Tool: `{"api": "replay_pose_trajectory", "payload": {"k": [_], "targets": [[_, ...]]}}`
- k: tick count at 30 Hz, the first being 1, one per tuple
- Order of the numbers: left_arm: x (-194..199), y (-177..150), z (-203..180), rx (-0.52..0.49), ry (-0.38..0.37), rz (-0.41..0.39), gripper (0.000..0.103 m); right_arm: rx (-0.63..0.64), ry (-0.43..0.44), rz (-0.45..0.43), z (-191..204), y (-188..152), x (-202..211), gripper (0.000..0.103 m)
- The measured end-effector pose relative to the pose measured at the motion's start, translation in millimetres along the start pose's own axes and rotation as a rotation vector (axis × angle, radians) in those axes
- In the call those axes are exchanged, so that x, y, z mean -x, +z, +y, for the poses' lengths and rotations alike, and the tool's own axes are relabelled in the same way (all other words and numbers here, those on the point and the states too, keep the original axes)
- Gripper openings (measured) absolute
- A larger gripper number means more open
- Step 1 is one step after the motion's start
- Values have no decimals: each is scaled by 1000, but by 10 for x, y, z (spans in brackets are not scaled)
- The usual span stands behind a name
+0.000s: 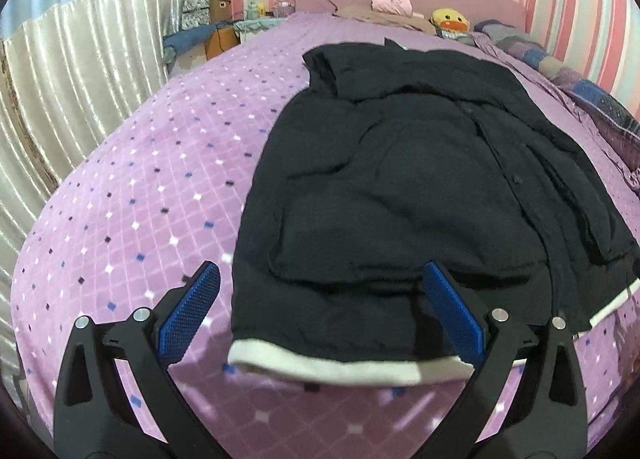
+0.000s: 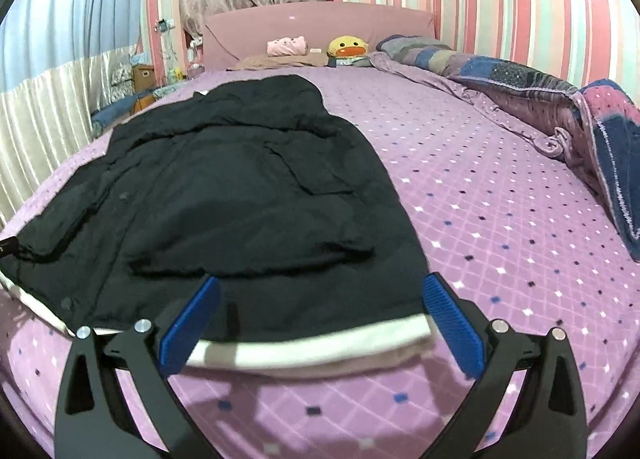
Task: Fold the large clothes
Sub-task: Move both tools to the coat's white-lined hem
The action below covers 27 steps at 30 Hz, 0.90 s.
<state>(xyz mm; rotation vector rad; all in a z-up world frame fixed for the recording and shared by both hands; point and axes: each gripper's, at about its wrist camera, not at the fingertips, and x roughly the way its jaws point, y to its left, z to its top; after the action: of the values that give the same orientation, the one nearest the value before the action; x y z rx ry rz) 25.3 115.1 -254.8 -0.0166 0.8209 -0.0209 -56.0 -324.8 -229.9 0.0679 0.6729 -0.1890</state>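
Note:
A large black jacket (image 1: 420,187) with a white hem band (image 1: 344,367) lies spread on the purple bedspread (image 1: 140,199), collar toward the headboard. My left gripper (image 1: 320,299) is open just above the hem's left corner, its fingers astride it. In the right wrist view the same jacket (image 2: 240,187) lies ahead, and my right gripper (image 2: 320,307) is open over the hem's (image 2: 312,351) right corner. Neither gripper holds the cloth.
A rolled patchwork quilt (image 2: 560,107) runs along the bed's right side. A yellow duck toy (image 2: 346,47), a pink plush (image 2: 286,46) and a brown pillow sit by the pink headboard (image 2: 320,23). Curtains (image 1: 80,79) and boxes stand left of the bed.

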Motion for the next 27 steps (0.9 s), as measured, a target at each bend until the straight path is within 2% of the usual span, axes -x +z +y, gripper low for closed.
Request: {"api": "replay_pose_trajectory", "payload": {"k": [6, 11, 17, 27], "targets": [[26, -104, 39, -11, 22, 34, 100, -29, -9, 15, -148, -129, 101, 101], [32, -131, 121, 15, 33, 36, 100, -63, -79, -23, -214, -150, 170, 101], [-85, -144, 359, 119, -5, 77, 100, -85, -80, -5, -272, -142, 116, 101], [-356, -116, 416, 125, -24, 129, 100, -124, -55, 31, -327, -150, 13, 101]]}}
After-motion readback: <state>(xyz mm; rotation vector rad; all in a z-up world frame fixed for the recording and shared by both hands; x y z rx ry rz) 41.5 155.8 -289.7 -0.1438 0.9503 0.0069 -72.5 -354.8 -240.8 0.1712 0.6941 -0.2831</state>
